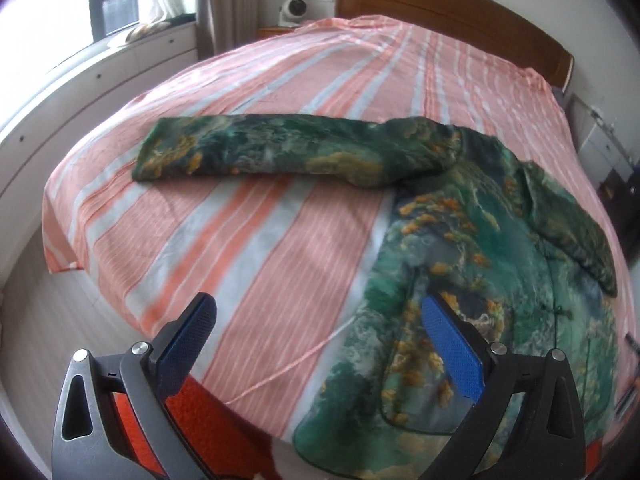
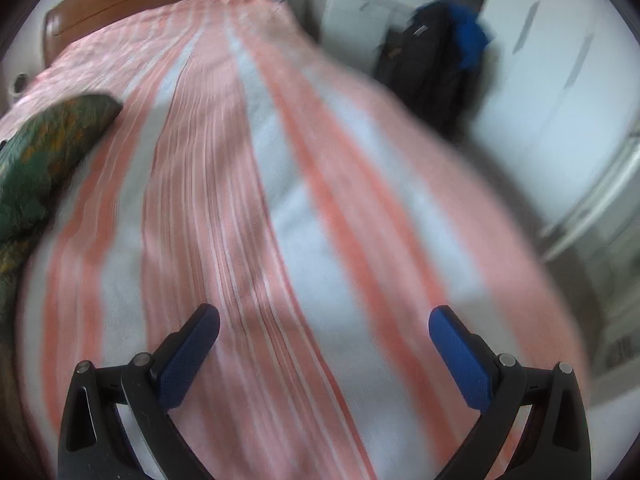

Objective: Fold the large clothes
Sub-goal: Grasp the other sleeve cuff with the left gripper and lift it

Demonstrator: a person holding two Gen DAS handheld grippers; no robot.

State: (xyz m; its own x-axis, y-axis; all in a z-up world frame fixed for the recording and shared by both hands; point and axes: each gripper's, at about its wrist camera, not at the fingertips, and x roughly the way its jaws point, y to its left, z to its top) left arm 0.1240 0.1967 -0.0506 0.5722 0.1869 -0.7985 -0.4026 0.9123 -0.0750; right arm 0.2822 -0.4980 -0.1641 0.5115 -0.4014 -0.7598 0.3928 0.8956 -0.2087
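A large green jacket with yellow and teal print (image 1: 460, 248) lies flat on the pink striped bed. One sleeve (image 1: 256, 152) stretches out to the left; the other sleeve (image 1: 568, 224) is folded down over the body at the right. My left gripper (image 1: 318, 312) is open and empty above the jacket's lower left hem, its right finger (image 1: 452, 348) over the fabric. My right gripper (image 2: 324, 322) is open and empty over bare bedsheet. A part of the jacket (image 2: 44, 148) shows at the left edge of the blurred right wrist view.
The bed (image 1: 280, 80) has a pink and grey striped sheet and a wooden headboard (image 1: 460, 4). A window and curved ledge (image 1: 80, 64) stand to the left. A small white fan (image 1: 290, 10) sits by the headboard. Dark clothes (image 2: 444, 52) hang beside white cabinets at the right.
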